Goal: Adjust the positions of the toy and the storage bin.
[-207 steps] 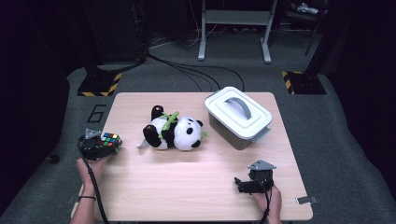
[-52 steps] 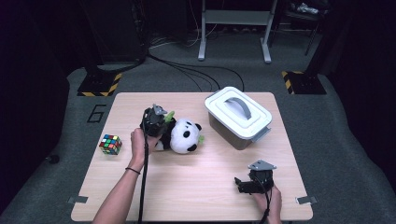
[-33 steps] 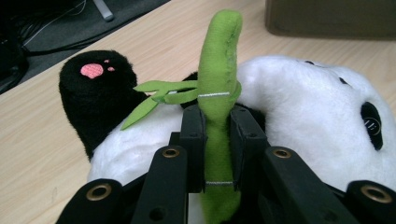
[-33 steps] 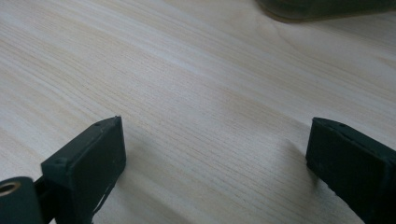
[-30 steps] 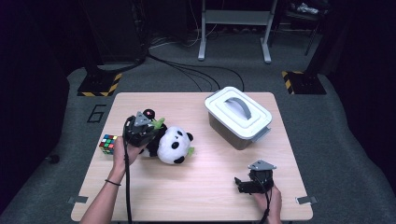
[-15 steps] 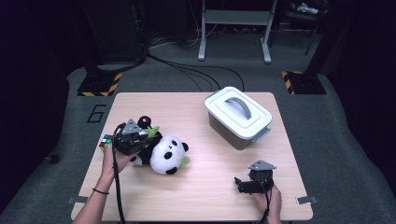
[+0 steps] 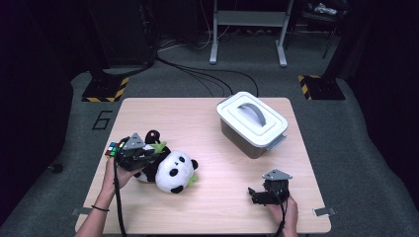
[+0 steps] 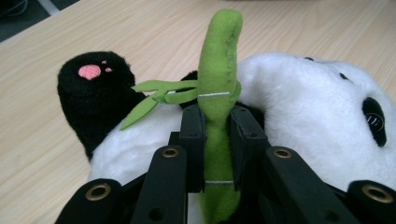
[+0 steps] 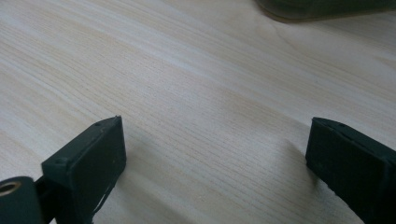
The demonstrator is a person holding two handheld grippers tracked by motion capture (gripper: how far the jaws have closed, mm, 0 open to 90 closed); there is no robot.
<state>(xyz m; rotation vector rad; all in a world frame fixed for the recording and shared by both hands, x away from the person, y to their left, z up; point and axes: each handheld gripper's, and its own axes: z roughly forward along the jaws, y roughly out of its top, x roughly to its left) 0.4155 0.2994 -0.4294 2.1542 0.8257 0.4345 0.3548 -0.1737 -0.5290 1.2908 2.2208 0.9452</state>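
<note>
One pale wooden table [image 7: 207,202] on grey carpet [image 7: 341,123], dark room around.

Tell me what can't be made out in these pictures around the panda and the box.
- Box contents: high view, the lid covers them.
- Cube: high view, partly behind the left hand-held gripper, too small to read its colours.
- Panda lower body: left gripper view, cut off by the edges and the jaws shut on its green stalk.
- Box: right gripper view, only a blurred dark edge at the top.
</note>
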